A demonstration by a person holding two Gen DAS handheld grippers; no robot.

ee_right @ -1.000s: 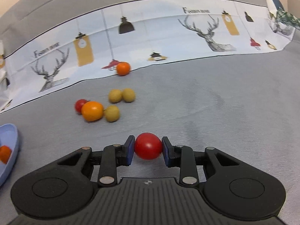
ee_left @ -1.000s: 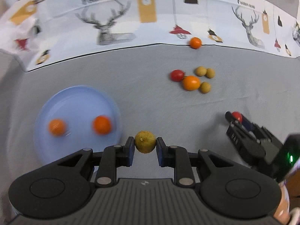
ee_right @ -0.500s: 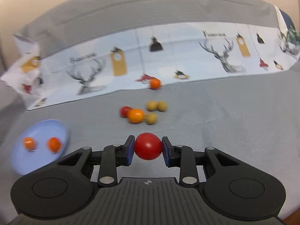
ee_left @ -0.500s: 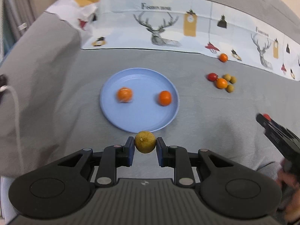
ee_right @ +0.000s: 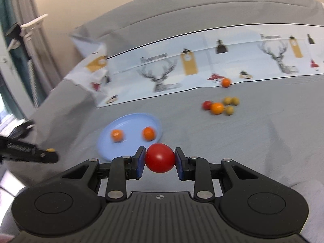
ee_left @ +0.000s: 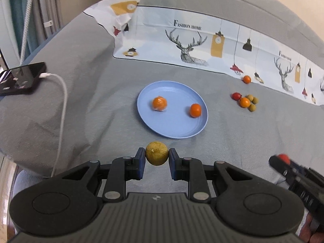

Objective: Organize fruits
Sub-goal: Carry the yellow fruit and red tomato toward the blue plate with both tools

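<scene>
The left gripper [ee_left: 157, 156] has its jaws clamped on a small yellow-green fruit [ee_left: 156, 155], held above the grey cloth just short of the blue plate [ee_left: 172, 129]. Two oranges [ee_left: 159, 103] lie apart on that plate. The right gripper [ee_right: 160, 161] pinches a red tomato [ee_right: 160, 158] between its jaws, near the plate's edge. Further right, a cluster of loose fruits [ee_left: 245, 101] sits on the cloth, with a lone orange [ee_left: 246, 79] against the deer-print sheet [ee_left: 188, 46].
</scene>
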